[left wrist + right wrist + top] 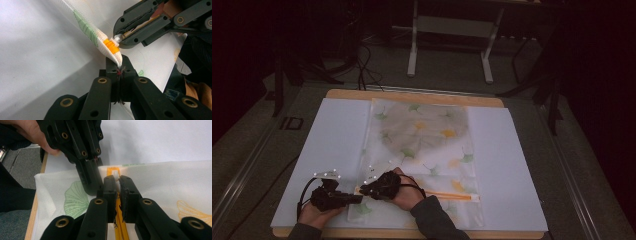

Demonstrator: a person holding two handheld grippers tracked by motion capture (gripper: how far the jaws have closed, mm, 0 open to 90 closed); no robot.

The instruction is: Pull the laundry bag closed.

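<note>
A white mesh bag (422, 135) printed with green and yellow leaves lies flat, its orange zipper (447, 195) running along the near end. My left gripper (357, 198) is at the bag's near left corner. In the left gripper view it (120, 70) is shut on the fabric edge just past the orange zipper end (111, 46). Close beside it, my right gripper (364, 190) meets it from the right. In the right gripper view its jaws (117, 181) are pinched on the white zipper pull (115, 173), with the left gripper (91, 178) touching alongside.
The bag rests on a large white sheet (332, 140) over a wooden tabletop (412, 95). Beyond the table's far edge, a white metal frame (449, 30) and cables (362, 65) stand on the dark floor. The person's sleeve (437, 220) crosses the bag's near edge.
</note>
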